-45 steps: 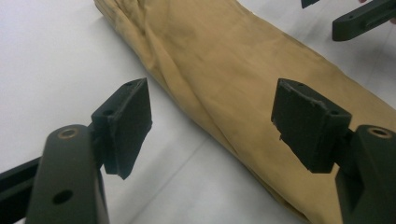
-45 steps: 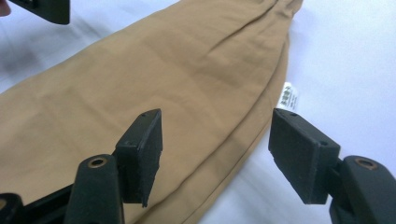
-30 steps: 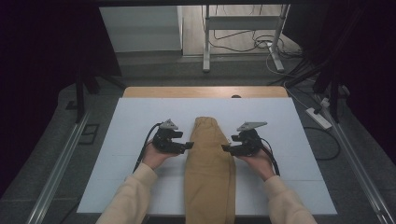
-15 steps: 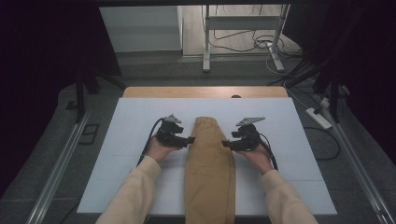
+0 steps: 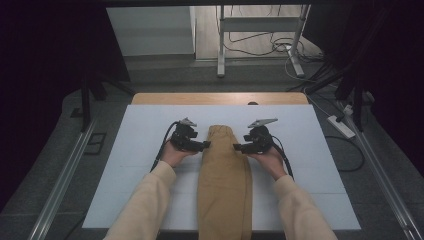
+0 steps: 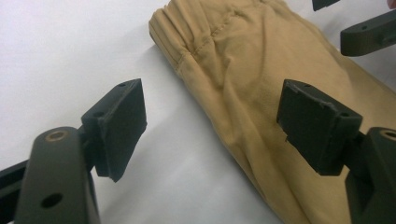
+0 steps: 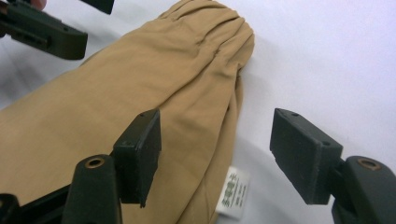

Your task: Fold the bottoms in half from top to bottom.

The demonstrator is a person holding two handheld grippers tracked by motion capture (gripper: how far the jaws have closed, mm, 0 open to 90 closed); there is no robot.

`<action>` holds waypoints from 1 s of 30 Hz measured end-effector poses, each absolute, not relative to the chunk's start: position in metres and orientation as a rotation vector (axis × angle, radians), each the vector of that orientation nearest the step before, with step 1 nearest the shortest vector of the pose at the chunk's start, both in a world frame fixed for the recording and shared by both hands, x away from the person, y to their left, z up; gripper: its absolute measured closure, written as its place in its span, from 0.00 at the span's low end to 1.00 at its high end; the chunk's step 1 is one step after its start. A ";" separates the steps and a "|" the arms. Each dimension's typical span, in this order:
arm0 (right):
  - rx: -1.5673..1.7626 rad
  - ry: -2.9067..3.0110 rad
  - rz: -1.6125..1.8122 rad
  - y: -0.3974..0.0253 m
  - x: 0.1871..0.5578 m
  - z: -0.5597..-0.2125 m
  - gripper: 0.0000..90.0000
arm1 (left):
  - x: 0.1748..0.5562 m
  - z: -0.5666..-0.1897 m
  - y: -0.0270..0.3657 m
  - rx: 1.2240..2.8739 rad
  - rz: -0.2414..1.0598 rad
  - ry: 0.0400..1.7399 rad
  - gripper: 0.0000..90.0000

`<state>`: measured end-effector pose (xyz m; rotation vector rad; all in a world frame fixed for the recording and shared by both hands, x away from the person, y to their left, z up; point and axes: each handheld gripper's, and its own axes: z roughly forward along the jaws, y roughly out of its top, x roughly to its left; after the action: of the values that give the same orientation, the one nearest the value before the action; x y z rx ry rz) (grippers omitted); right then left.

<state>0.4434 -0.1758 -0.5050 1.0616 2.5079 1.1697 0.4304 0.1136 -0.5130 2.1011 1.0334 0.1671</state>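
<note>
White table cover (image 5: pixel 140 165), wooden table edge beyond it. Tan trousers (image 5: pixel 224 180) folded lengthwise, lying down the middle, elastic waistband (image 6: pixel 187 35) at the far end, legs running off the near edge. Left gripper (image 5: pixel 201 145) at the garment's left edge just below the waistband, jaws spread wide, nothing held; one pad over fabric, the other over bare cover. Right gripper (image 5: pixel 240 147) mirrors it at the right edge, also spread and empty (a small white care label (image 7: pixel 233 192) pokes out beside it).

Step, as I judge: lining up to pinch both side edges near the waist. Next move calls for lowering until each edge sits between the pads, then closing.

Since a second ago both grippers have crept slightly toward the waistband; trousers unmoved.
</note>
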 end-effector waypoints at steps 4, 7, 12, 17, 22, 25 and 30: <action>1.070 2.499 1.174 -0.172 0.449 -0.507 0.38 | 0.433 -0.516 0.111 2.103 0.162 1.038 0.26; 1.074 2.500 1.176 -0.169 0.452 -0.508 0.38 | 0.435 -0.517 0.110 2.106 0.160 1.040 0.26; 1.077 2.499 1.183 -0.164 0.455 -0.507 0.38 | 0.438 -0.520 0.108 2.110 0.152 1.047 0.26; 1.078 2.525 1.147 -0.159 0.457 -0.514 0.38 | 0.440 -0.526 0.104 2.126 0.140 1.050 0.26; 1.078 2.564 1.070 -0.155 0.460 -0.522 0.37 | 0.442 -0.532 0.101 2.146 0.130 1.059 0.27; 1.075 2.566 1.063 -0.155 0.460 -0.523 0.36 | 0.443 -0.535 0.099 2.149 0.126 1.060 0.27; 1.057 2.572 1.064 -0.153 0.459 -0.524 0.40 | 0.443 -0.535 0.099 2.152 0.123 1.062 0.30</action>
<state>0.4592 -0.1531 -0.5237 1.0569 2.5719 1.0641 0.4430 0.0991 -0.5352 2.1519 1.0616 0.1229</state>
